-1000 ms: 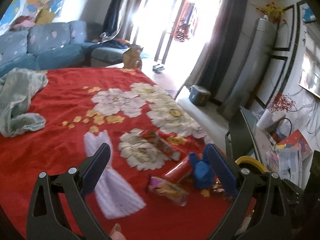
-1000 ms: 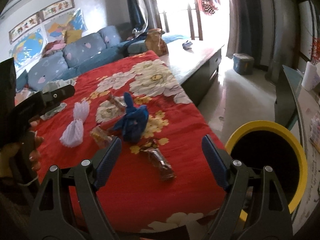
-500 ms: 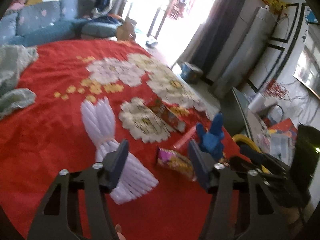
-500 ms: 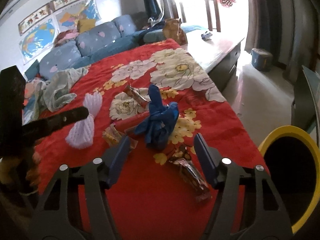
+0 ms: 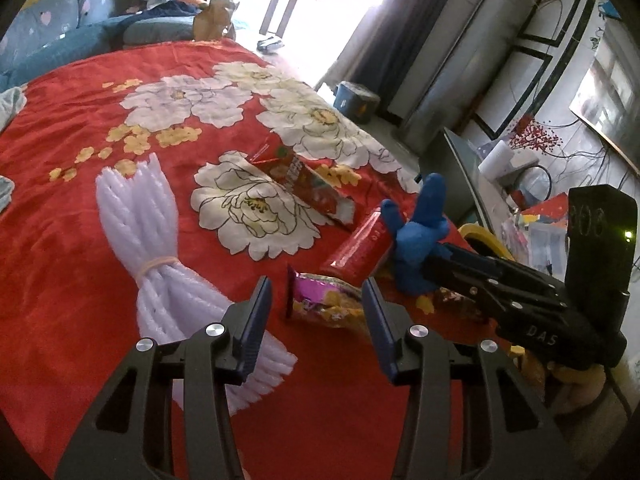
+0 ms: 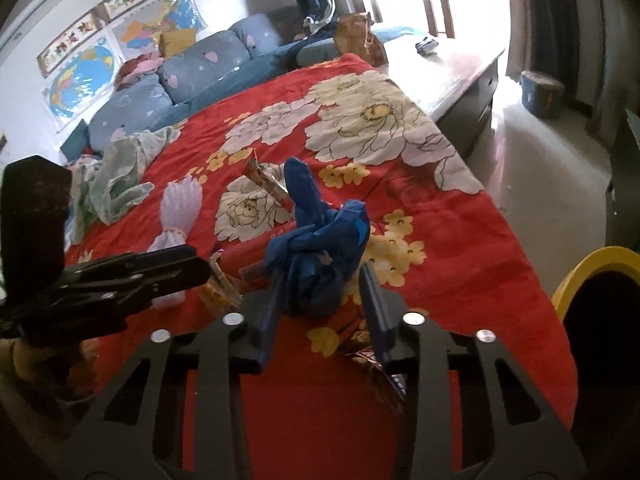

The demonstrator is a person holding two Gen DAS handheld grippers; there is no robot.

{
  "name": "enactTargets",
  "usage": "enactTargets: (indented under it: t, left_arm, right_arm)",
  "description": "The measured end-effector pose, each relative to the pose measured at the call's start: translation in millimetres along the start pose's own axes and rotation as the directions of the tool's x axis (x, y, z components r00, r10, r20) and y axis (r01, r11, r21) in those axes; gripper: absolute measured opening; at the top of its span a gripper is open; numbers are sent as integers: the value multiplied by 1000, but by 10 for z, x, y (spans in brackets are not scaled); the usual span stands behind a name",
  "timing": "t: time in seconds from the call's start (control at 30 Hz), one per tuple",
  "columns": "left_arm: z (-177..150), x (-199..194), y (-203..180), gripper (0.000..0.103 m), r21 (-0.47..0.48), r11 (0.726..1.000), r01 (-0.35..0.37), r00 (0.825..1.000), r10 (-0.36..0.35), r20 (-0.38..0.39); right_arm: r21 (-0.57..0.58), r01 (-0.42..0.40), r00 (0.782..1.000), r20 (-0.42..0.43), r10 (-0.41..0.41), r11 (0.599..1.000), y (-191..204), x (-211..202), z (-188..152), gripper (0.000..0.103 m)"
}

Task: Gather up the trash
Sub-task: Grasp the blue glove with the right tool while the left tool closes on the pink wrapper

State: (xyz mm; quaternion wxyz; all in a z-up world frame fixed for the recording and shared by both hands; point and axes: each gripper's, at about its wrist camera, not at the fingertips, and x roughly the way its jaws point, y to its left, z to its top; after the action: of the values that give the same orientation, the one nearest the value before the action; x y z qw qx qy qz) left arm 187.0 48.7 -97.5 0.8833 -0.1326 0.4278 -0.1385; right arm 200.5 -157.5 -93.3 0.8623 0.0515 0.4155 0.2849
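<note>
Left wrist view: the left gripper (image 5: pixel 316 312) is open and holds nothing. Its fingers sit on each side of a crinkly purple and yellow snack wrapper (image 5: pixel 326 307) on the red flowered blanket (image 5: pixel 60 240), near the blanket's right edge.

Right wrist view: the right gripper (image 6: pixel 322 306) is partly open around a knotted blue plastic bag (image 6: pixel 320 244); I cannot tell if it touches. The yellow-rimmed bin (image 6: pixel 592 268) waits past the edge. All trash is still out.
</note>
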Motion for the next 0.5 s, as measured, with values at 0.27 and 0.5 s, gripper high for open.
enactTargets:
  t: [0.27, 0.5]
  left_arm:
    - [40, 137, 0, 45, 47, 999, 14, 999, -12, -42]
    - [16, 163, -47, 35, 81, 997, -8, 998, 12, -57]
  right_arm:
    - [-3, -9, 1000, 13, 9, 1000, -11, -56, -17, 2]
    - [4, -7, 999, 45, 7, 1000, -35, -199, -7, 2]
